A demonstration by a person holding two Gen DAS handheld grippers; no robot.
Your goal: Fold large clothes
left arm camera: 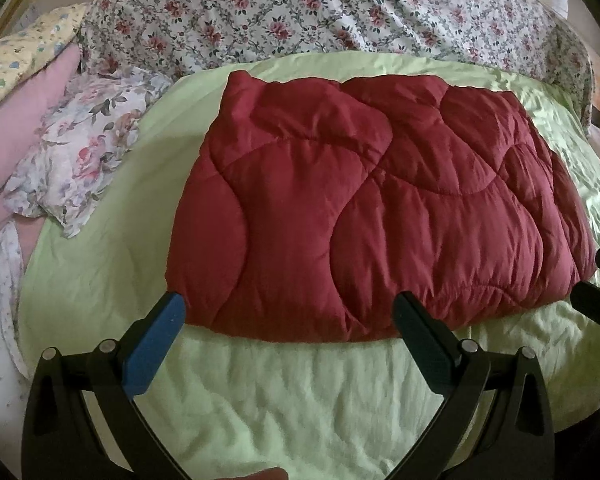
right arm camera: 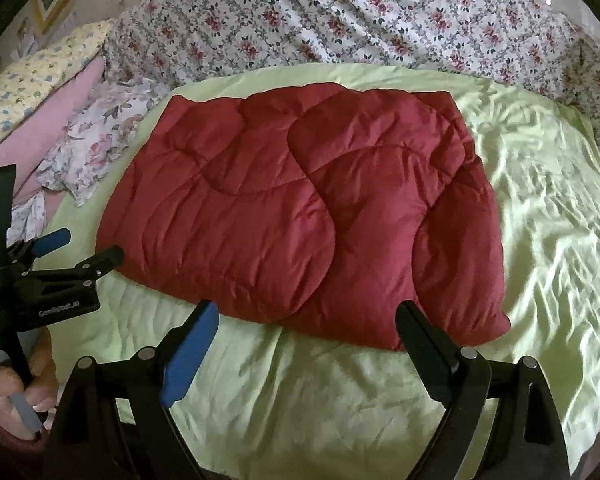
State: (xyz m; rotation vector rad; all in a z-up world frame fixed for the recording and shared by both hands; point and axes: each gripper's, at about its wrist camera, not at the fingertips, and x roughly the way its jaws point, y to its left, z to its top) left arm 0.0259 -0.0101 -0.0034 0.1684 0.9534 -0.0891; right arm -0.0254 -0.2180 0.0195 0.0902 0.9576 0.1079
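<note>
1. A dark red quilted blanket [left arm camera: 360, 208] lies folded into a thick rectangle on a bed, resting on a pale green sheet [left arm camera: 300, 392].
2. Seen from the right wrist, the same blanket [right arm camera: 300, 216] shows several stacked layers along its right edge, and the green sheet [right arm camera: 540, 240] lies wrinkled and bare to the right of it.
3. The left claw [left arm camera: 290, 316] hangs over the near edge of the blanket with its fingers spread wide apart; nothing sits between them, and neither finger presses on the fabric.
4. The right claw [right arm camera: 306, 320] hangs over the blanket's near right corner, its fingers also wide apart and holding nothing.
5. In the right wrist view the left claw [right arm camera: 80, 246] appears at the far left, just beside the blanket's near left corner, with a hand [right arm camera: 16, 384] gripping its handle.
6. Behind the blanket a floral bedspread [left arm camera: 300, 12] is bunched up across the far side of the bed.
7. To the left lie a flowered pillow [left arm camera: 84, 144], a pink pillow [left arm camera: 24, 112] and a yellow patterned pillow [left arm camera: 16, 60].
</note>
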